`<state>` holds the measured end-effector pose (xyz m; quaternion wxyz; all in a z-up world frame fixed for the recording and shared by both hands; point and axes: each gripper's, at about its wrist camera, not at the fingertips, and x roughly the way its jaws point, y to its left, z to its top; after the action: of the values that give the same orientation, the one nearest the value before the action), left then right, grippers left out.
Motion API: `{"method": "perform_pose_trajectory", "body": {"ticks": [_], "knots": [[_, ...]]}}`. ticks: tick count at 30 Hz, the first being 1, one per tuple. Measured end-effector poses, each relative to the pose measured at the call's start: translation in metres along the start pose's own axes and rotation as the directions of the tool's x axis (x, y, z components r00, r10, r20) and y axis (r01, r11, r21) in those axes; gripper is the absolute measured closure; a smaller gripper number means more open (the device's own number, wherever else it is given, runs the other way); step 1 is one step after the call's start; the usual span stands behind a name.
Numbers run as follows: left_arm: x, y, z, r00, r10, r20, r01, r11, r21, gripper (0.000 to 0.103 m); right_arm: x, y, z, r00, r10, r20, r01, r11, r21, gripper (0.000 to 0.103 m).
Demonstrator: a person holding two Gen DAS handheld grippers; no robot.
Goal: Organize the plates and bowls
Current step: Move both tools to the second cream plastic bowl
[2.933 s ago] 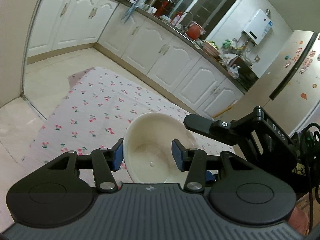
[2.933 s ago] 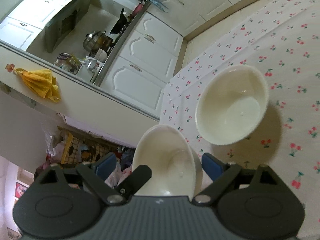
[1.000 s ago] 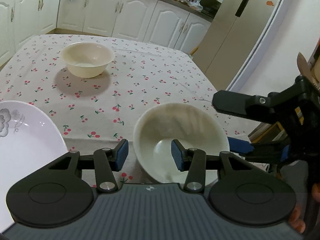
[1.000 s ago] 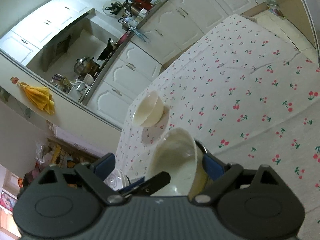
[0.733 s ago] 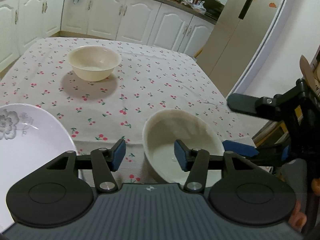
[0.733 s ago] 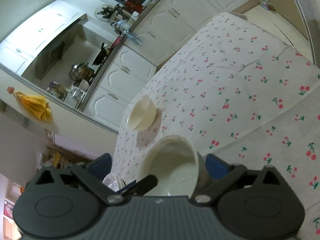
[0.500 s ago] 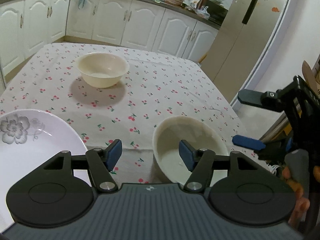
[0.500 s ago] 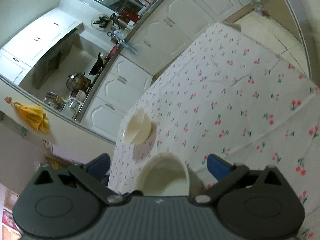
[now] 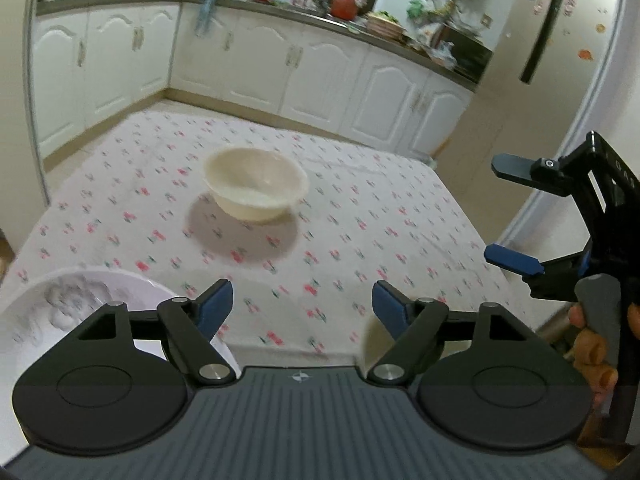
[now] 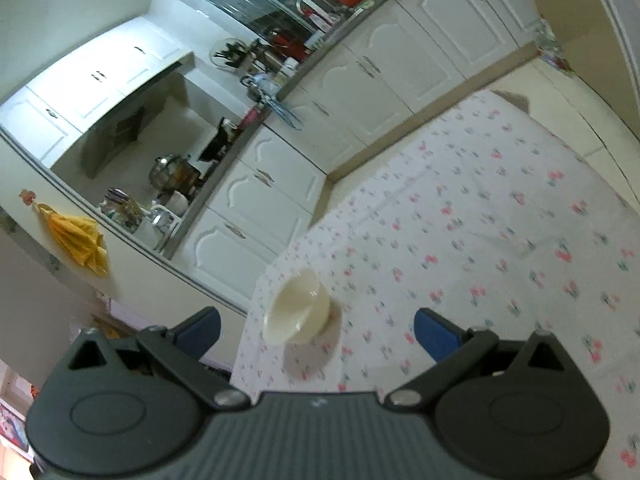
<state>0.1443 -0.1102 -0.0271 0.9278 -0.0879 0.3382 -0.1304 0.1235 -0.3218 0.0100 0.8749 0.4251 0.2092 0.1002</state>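
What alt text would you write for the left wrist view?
An open left claw hovers over a cherry-print table with a cream bowl at its middle. A white plate sits lower left; the right claw is at the right edge.

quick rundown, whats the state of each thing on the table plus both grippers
cream bowl: upright on the tablecloth, empty, untouched
floral plate: flat at the near left edge, partly hidden
left gripper: open, jaws just widened, nothing between
right gripper: open, nothing gripped
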Motion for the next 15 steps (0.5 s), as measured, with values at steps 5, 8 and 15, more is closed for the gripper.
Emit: {"method": "perform_pose_trajectory", "body": {"ticks": [5, 8, 15], "knots": [[0.004, 0.005, 0.015, 0.999, 0.038, 0.014, -0.037, 0.999, -0.022, 0.006, 0.018, 0.002, 0.016, 0.997, 0.074, 0.011, -0.074, 0.997, -0.014, 0.001], [0.008, 0.009, 0.020, 0.998, 0.064, 0.019, -0.063, 0.997, -0.035, 0.005, 0.027, 0.004, 0.027, 0.993, 0.114, 0.023, -0.113, 0.993, -0.045, 0.001], [0.042, 0.012, 0.041, 0.992, 0.126, -0.010, -0.126, 0.990, -0.058, 0.005, 0.049, -0.010, 0.053, 0.982, 0.182, 0.048, -0.180, 0.983, -0.046, 0.001]]}}
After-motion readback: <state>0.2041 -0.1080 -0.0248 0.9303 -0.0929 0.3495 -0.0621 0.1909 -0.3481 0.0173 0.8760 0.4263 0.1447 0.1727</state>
